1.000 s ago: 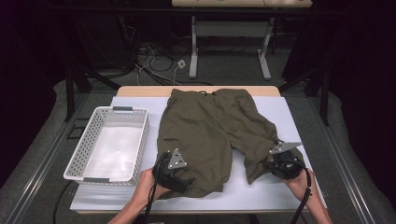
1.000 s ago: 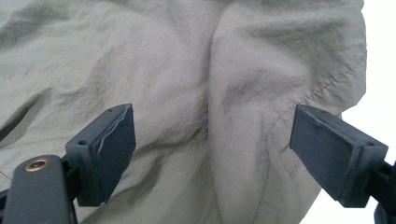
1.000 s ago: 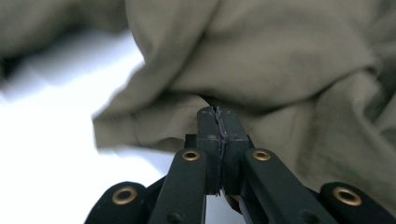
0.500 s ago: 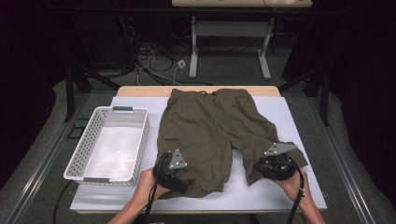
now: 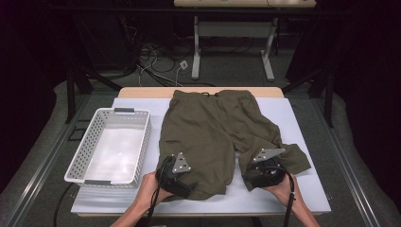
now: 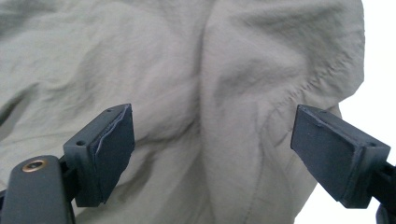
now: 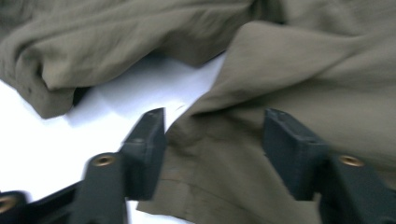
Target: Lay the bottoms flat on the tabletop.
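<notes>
Two legs of the shorts (image 5: 213,137) lie toward me on the white mat (image 5: 302,123), waistband at the far edge, and that is about all that is settled: the garment is spread mostly flat, not yet folded, and the right leg is rumpled and skewed outward. I have my left gripper (image 5: 176,176) at the hem of the left leg; in the left gripper view its jaws stand wide apart over the cloth, pads clear of it, gripping nothing. My right gripper (image 7: 210,149) sits at the right leg's hem; its jaws have just been opening, and they straddle a fold of fabric without pressing on it. The basket (image 5: 80,158) waits empty just left of the shorts. I judge the work barely begun: smoothing, folding and any move to the basket all remain.
</notes>
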A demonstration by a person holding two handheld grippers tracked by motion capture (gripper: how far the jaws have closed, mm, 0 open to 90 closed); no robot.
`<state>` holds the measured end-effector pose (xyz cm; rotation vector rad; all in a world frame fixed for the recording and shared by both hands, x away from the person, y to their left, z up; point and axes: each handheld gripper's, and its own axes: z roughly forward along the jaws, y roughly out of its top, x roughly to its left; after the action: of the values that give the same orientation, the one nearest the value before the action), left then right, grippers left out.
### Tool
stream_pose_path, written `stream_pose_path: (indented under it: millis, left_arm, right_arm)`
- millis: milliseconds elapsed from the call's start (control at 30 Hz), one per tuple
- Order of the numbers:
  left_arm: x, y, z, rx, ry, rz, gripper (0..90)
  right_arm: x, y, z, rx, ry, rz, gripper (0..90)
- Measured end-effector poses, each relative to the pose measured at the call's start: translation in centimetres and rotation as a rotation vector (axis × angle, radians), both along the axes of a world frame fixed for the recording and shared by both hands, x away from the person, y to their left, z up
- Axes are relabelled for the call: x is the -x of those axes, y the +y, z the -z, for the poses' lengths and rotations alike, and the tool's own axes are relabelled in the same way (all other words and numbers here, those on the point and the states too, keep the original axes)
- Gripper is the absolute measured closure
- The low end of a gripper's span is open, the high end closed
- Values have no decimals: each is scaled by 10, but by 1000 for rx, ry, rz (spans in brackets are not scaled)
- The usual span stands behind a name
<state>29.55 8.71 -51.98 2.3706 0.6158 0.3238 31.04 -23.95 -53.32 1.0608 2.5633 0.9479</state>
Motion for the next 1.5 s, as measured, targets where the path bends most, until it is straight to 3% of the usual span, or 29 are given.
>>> stream_pose_path:
  millis: [33, 100, 167, 267, 333, 367, 500, 600, 700, 800, 900, 1100, 1200, 1400, 1500]
  left_arm:
    - [1, -1, 0, -12, -2, 10, 136]
    - [2, -3, 2, -19, 8, 23, 137]
    - [3, -4, 3, -20, 7, 28, 141]
    - [3, -5, 3, -27, 12, 40, 148]
    - [4, -6, 2, -18, 11, 37, 149]
    - [4, -6, 2, -17, 12, 38, 149]
    - [5, -7, 3, -14, 9, 50, 149]
    - [6, -9, 3, -12, 11, 56, 148]
    - [7, -9, 2, -22, 17, 69, 149]
    - [8, -11, 3, -21, 17, 72, 149]
    - [8, -12, 4, -27, 12, 79, 150]
    - [9, -14, 5, -7, 14, 85, 147]
    - [10, -16, 6, -9, 14, 98, 125]
    - [11, -17, 6, -31, 12, 109, 119]
    - [11, -17, 7, -20, 12, 103, 111]
  right_arm:
    - [-1, 2, 3, 7, -4, -5, 367]
    - [-1, 5, 6, 23, -1, -13, 454]
    - [-2, 8, 8, 61, -26, -14, 651]
    - [-2, 8, 10, 56, -24, -19, 870]
    - [1, 9, 8, 58, -15, -23, 891]
    - [4, 11, 6, 31, 4, -26, 894]
    - [11, 17, -5, -7, 8, -60, 894]
    - [12, 26, -3, 5, 39, -87, 868]
    - [8, 24, 1, 12, 65, -71, 703]
    - [8, 12, -9, -17, 16, -21, 553]
    - [8, -3, -21, -46, -27, 20, 487]
    - [5, -30, -31, -39, -81, 106, 449]
    - [0, -48, -34, -20, -109, 180, 438]
    - [-9, -84, -31, -10, -123, 312, 438]
    - [-13, -96, -26, 9, -114, 360, 415]
